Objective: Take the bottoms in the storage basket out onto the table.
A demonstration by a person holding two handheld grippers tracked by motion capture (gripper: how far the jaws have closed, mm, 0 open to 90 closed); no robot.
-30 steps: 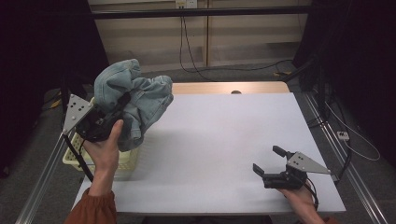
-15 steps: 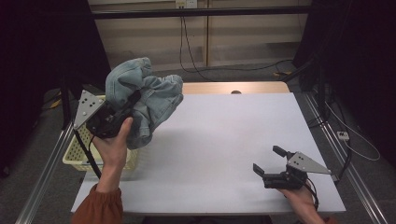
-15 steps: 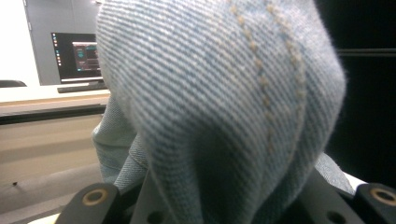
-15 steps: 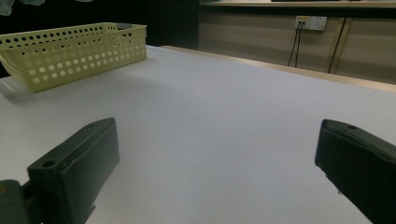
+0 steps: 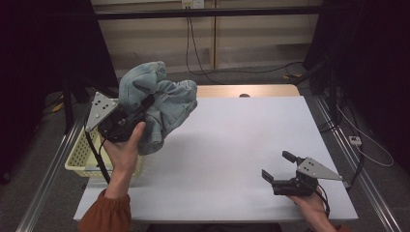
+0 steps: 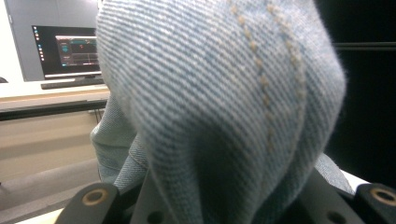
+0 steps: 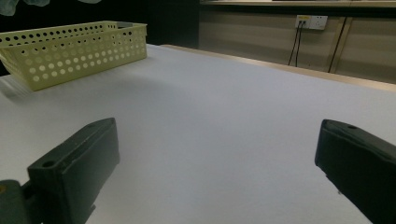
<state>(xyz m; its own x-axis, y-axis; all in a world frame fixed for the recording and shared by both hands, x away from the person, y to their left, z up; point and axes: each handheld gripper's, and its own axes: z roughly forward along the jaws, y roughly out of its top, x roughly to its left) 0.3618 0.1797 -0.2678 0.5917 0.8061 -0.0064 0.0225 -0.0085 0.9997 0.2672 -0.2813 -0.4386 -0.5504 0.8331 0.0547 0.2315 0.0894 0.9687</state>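
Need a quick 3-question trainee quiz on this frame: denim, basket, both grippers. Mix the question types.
1. True or false: the left gripper is shut on the denim garment and holds it up off the table.
2. Multiple choice: where is the yellow basket? A) at the table's left edge, below the raised garment; B) in the middle of the table; C) beside the right gripper.
3. Fill in: the right gripper's jaws stand ____ with nothing between them.

Key: 1 true; 2 A; 3 open.
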